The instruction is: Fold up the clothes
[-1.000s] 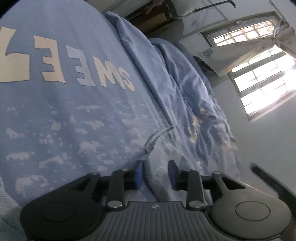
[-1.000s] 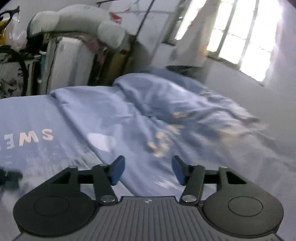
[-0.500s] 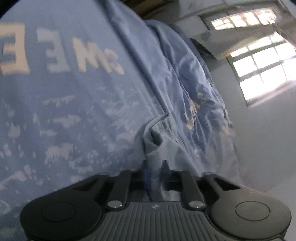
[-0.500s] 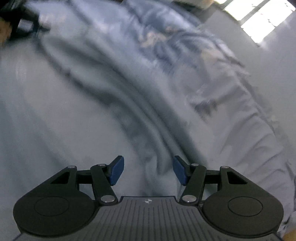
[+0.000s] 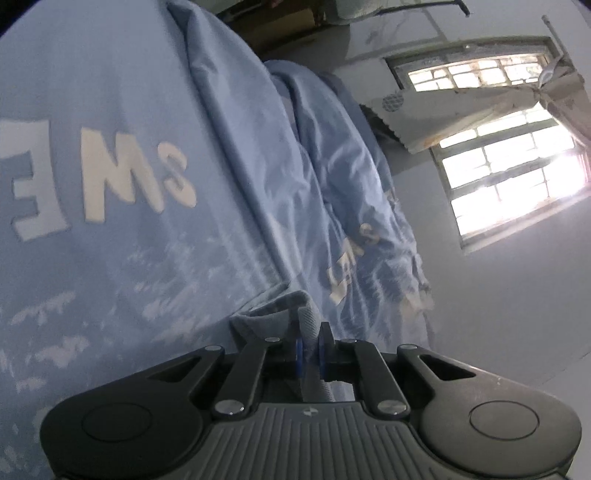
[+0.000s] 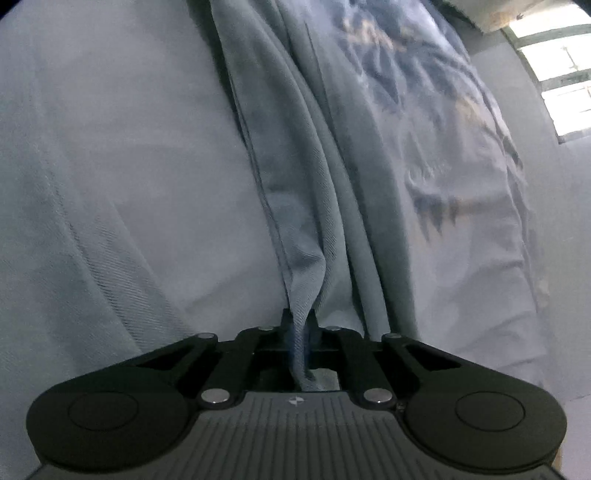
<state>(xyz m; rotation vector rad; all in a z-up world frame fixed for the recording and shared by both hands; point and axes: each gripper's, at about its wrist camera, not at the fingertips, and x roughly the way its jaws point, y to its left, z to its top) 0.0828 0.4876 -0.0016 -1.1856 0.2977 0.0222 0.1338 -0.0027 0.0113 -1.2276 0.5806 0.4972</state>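
A barred window (image 5: 506,173) glows bright at the right of the left wrist view, set in a pale wall (image 5: 517,302). A light curtain (image 5: 461,114) is drawn across its upper part and bunched at the right. The right wrist view catches a window (image 6: 561,77) corner at its upper right.

A plain room in a home, likely a bedroom. A barred window (image 5: 509,184) with many small panes lets in hard daylight, and a pale curtain (image 5: 461,114) is pulled aside across its top. Bare whitish walls (image 5: 498,295) surround the window. Left of the window, light-blue printed clothes (image 5: 147,221) lie spread out; beyond them, brown cardboard-like clutter (image 5: 273,22) sits against the far wall.
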